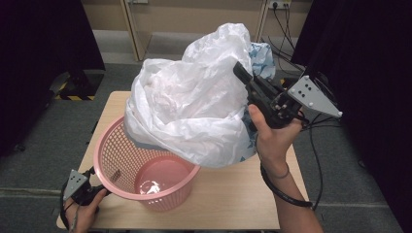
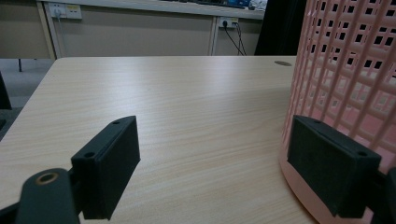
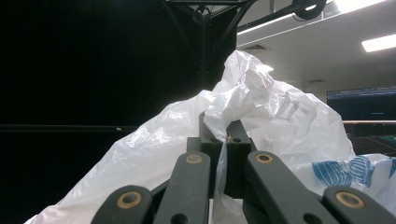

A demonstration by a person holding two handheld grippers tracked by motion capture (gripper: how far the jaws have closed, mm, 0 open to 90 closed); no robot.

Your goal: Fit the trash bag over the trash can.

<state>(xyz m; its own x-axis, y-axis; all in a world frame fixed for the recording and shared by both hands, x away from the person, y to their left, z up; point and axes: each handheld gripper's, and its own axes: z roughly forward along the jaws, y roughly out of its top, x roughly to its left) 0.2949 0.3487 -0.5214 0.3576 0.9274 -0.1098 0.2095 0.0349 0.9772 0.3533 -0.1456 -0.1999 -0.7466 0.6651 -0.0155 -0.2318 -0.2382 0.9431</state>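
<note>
A large crumpled white plastic bag (image 1: 189,107) hangs in the air over the back rim of a pink mesh basket (image 1: 109,145) standing on the wooden table (image 1: 233,194). My right gripper (image 1: 239,69) is shut on a fold of the bag near its top; in the right gripper view the jaws (image 3: 226,135) pinch the white film (image 3: 280,116). A blue-and-white patterned part (image 1: 262,56) shows at the bag's right side. At the front left corner, my left gripper (image 1: 98,188) stands open (image 2: 212,140), one jaw beside the basket's outer wall (image 2: 345,70), with only bare tabletop between the jaws.
The table (image 2: 187,93) is small, with its edges close on every side. Black curtains (image 1: 39,43) hang left and right. Cables (image 1: 318,160) trail over the grey floor at the right. A wall with sockets (image 2: 65,10) runs behind.
</note>
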